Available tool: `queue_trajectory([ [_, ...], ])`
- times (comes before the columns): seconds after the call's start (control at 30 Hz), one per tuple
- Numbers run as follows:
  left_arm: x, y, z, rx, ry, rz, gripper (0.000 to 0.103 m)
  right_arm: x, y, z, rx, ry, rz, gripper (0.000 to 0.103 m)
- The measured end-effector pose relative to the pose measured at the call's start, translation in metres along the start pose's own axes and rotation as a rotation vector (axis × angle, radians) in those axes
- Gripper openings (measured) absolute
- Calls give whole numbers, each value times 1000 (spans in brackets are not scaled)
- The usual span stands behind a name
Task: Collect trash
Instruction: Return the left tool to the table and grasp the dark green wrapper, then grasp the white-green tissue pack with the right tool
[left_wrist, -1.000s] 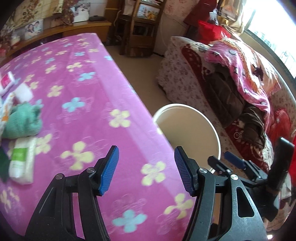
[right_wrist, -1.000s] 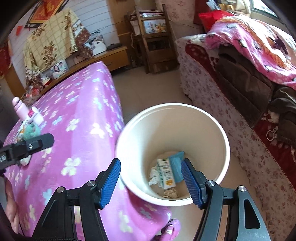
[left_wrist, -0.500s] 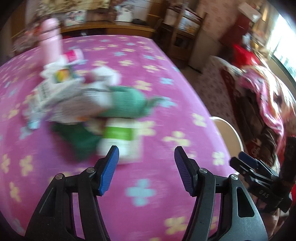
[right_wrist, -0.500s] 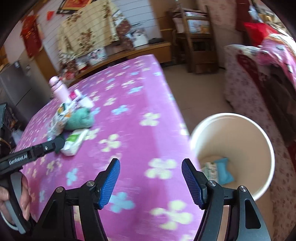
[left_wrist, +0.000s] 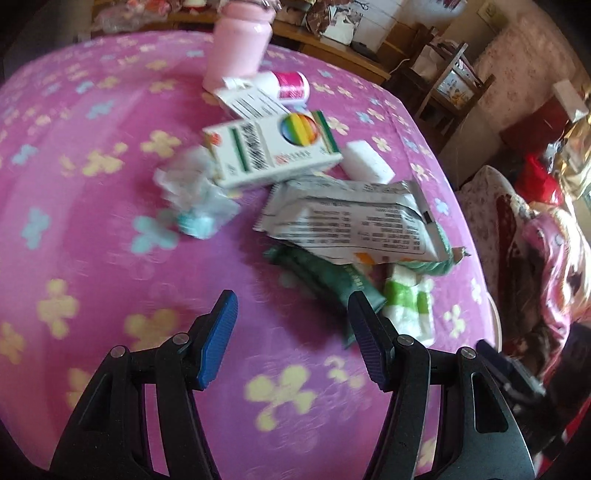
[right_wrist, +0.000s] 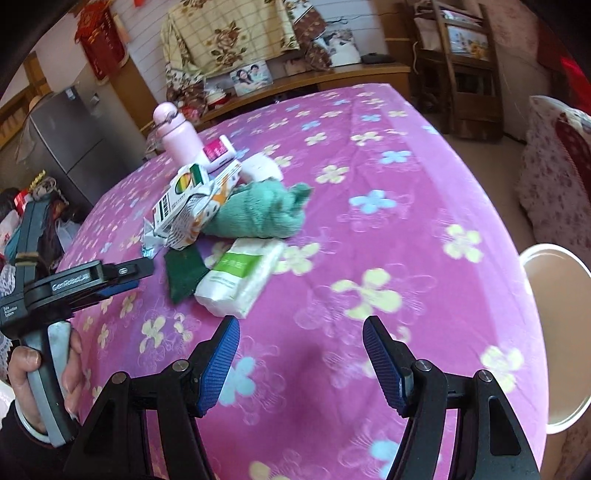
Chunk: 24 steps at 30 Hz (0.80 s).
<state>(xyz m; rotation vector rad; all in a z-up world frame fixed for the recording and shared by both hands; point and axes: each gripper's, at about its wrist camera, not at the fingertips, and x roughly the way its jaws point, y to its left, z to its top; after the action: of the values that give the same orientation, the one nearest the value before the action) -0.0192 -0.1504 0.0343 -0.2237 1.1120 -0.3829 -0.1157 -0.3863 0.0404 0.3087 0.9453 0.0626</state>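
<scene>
A heap of litter lies on the pink flowered table (left_wrist: 110, 258): a white box with a rainbow circle (left_wrist: 271, 149), a silver printed wrapper (left_wrist: 351, 221), a dark green wrapper (left_wrist: 325, 277), crumpled tissue (left_wrist: 192, 192) and a white-green tissue pack (left_wrist: 406, 306). My left gripper (left_wrist: 291, 339) is open and empty, just short of the green wrapper. My right gripper (right_wrist: 301, 365) is open and empty, near the tissue pack (right_wrist: 240, 275) and green cloth (right_wrist: 262, 212). The white bin (right_wrist: 557, 332) stands beside the table at the right.
A pink bottle (left_wrist: 240, 37) and a small white-and-magenta bottle (left_wrist: 284, 85) stand behind the heap. A sofa with bedding (left_wrist: 535, 229) lies to the right, past the table edge. A fridge (right_wrist: 62, 147) and wooden shelves (right_wrist: 465, 74) stand at the back.
Both grippers swung left, away from the bin and toward the litter heap. The left gripper has come closer to the heap. Both stayed open and empty.
</scene>
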Motion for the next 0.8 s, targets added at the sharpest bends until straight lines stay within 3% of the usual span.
queue_trajectory([
  [0.1, 21, -12, 3, -20, 24, 11, 64, 1, 4, -1, -6, 4, 1, 67],
  [0.13, 21, -18, 4, -16, -16, 35, 66, 0, 4, -2, -8, 6, -4, 67],
  [0.33, 34, -38, 13, 4, -12, 53, 70, -8, -7, -6, 4, 8, -24, 67],
  [0.37, 34, -40, 11, 30, -3, 62, 68, -8, -7, -5, 7, 6, -20, 67],
  [0.47, 26, -37, 3, 105, 8, 115, 25, -7, -2, -3, 4, 0, -9, 67],
  [0.5, 23, -32, 0, 114, 23, 105, 20, -5, 1, -3, 1, -1, -6, 67],
  [0.57, 10, -15, -5, 103, 63, 62, 16, -1, 8, -1, -5, -2, -1, 68],
  [0.8, -32, 32, -37, 100, 72, 90, 16, 45, 49, 20, -27, 17, -17, 68],
])
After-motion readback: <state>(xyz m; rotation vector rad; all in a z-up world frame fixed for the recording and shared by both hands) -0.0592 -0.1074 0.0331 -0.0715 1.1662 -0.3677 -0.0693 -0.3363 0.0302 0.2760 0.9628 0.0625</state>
